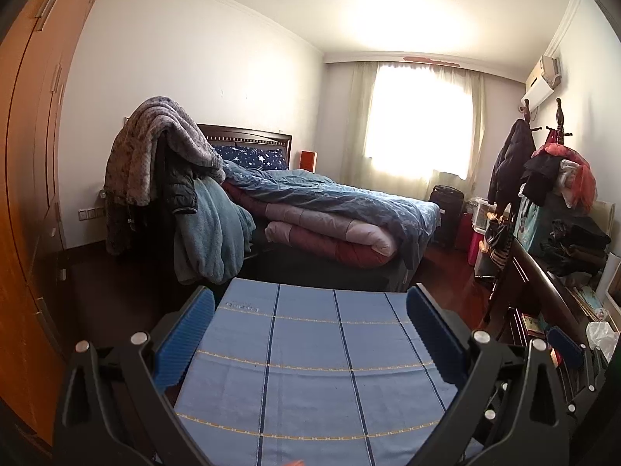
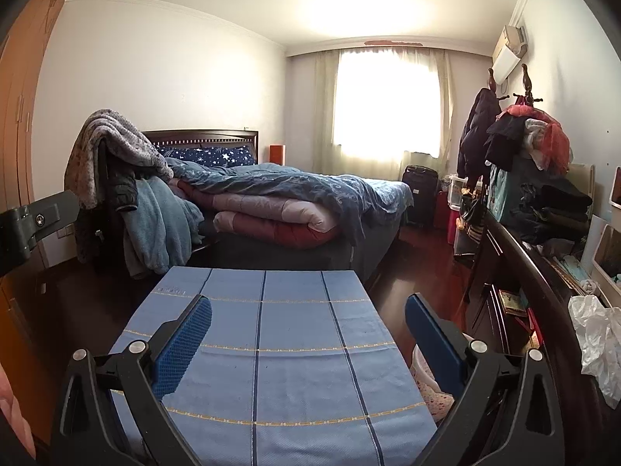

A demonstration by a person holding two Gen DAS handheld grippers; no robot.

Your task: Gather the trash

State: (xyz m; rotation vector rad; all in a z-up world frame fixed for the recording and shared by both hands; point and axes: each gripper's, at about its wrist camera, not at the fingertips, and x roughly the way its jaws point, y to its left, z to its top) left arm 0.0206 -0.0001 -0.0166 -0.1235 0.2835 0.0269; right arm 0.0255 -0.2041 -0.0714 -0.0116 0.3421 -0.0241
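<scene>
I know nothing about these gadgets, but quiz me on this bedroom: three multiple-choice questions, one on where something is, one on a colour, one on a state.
1. Where does the crumpled white plastic bag lie?
A. On the bed
B. On the dark sideboard at the right
C. On the checked cloth

2. What colour is the cloth on the table under both grippers?
A. Blue with dark lines
B. Plain red
C. Green with dots

3. How do the right gripper and the left gripper stand?
A. Both shut on a bag
B. One open, one shut
C. Both open, holding nothing

Answers: 1 B, the bag sits at the sideboard edge, right of the table. 2 A, light blue cloth crossed by navy stripes. 3 C, each pair of blue fingers is spread wide with only cloth between.
</scene>
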